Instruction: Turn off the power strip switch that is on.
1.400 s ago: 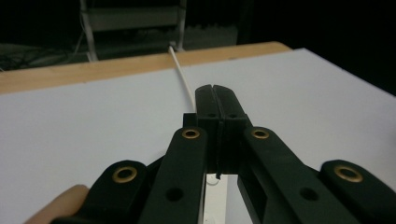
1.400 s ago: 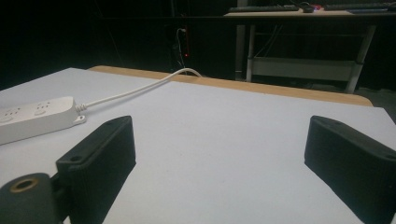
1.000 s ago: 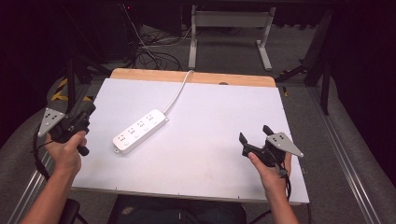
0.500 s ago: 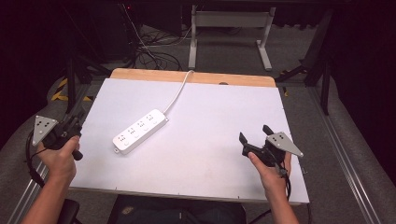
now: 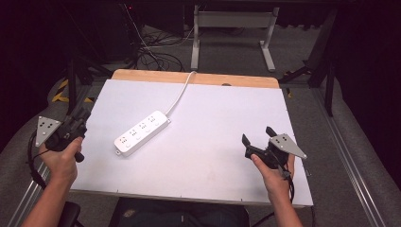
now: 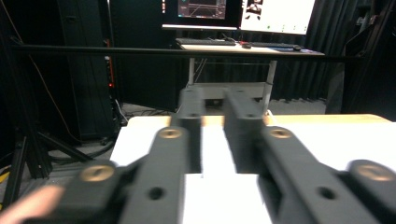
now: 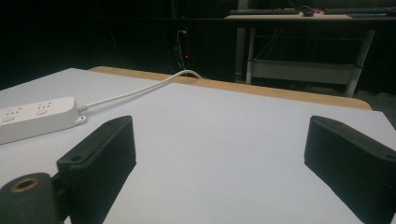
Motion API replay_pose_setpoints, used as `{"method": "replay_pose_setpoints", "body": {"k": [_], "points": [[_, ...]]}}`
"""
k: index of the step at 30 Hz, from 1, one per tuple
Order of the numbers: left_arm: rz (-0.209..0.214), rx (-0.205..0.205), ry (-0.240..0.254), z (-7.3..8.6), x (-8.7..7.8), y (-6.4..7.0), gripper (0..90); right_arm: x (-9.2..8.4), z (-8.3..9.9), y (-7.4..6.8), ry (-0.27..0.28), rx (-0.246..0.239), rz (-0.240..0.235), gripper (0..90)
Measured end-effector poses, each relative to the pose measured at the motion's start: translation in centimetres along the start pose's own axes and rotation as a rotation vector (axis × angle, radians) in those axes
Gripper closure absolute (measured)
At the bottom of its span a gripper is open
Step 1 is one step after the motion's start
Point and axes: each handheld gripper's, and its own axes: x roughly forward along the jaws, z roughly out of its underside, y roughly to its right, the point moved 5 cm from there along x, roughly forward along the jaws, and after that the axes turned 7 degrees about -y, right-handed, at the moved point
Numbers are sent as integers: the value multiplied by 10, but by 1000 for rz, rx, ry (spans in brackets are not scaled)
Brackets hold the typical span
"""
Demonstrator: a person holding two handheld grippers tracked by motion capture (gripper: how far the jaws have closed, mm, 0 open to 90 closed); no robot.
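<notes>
A white power strip (image 5: 142, 132) lies slantwise on the white table (image 5: 213, 113), left of the middle. Its white cable (image 5: 182, 92) runs off over the far edge. My left gripper (image 5: 84, 114) hangs just beyond the table's left edge, beside the strip and apart from it. In the left gripper view its jaws (image 6: 212, 100) stand close together with only a narrow slit and nothing between them. My right gripper (image 5: 257, 135) hovers over the front right of the table, jaws wide apart and empty. The right gripper view (image 7: 222, 126) has the power strip (image 7: 32, 116) and cable (image 7: 140, 91) at far left.
A bare wooden strip (image 5: 198, 78) runs along the table's far edge. Behind it stand a metal desk frame (image 5: 231, 23) and floor cables (image 5: 151, 56). A desk with monitors (image 6: 233, 9) and a keyboard sits farther back. Metal rails flank the table on both sides.
My left gripper has drifted left and back toward the person, off the table's left edge. The right gripper and the power strip have not moved.
</notes>
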Motion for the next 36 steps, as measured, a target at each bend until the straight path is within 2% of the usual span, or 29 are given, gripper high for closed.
{"method": "replay_pose_setpoints", "body": {"k": [2, 5, 6, 12, 17, 36], "points": [[4, 4, -12, 0, 2, 1, 530, 0, 0, 0, 0, 1, -1, 94], [42, 34, -34, 3, 3, 2, 330, 0, 0, 1, 1, 5, 0, 94], [51, 37, -32, 3, 3, 3, 289, 0, 0, 1, 2, 3, -1, 94], [69, 46, -40, 3, 2, 3, 216, 0, 0, 0, 1, 2, -1, 94], [83, 40, -46, 4, 2, 4, 55, 0, 0, 0, 2, 2, -2, 93], [119, 61, -75, 7, 6, 9, 45, -2, 0, 0, 3, 4, 2, 93]]}}
